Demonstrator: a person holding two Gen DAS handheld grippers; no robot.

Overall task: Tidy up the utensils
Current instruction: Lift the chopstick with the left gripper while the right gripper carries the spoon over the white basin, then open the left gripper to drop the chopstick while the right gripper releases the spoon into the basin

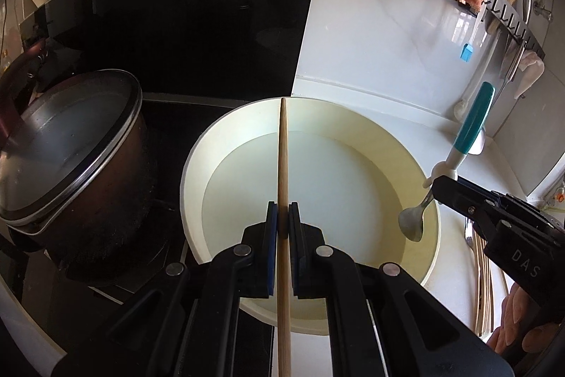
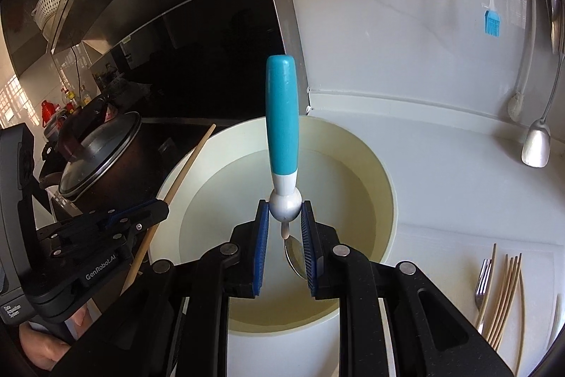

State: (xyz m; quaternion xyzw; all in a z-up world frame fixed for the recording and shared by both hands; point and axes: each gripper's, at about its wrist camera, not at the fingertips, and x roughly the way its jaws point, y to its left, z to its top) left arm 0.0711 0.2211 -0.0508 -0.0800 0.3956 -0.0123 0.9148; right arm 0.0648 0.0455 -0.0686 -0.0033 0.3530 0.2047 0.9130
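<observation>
Basin (image 2: 385, 179) on surface (image 2: 459, 172); pot (image 2: 95, 165) left of basin; fork (image 2: 482, 285) and chopsticks (image 2: 505, 299) right of basin.

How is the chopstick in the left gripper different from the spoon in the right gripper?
The chopstick is plain, thin wood; the spoon has a fat teal handle and a metal bowl. The left gripper clamps the chopstick's shaft; the right gripper pinches the spoon's round neck. Both are above the cream bowl.

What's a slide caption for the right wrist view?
Right gripper holds a teal-handled spoon upright over the cream bowl.
</observation>
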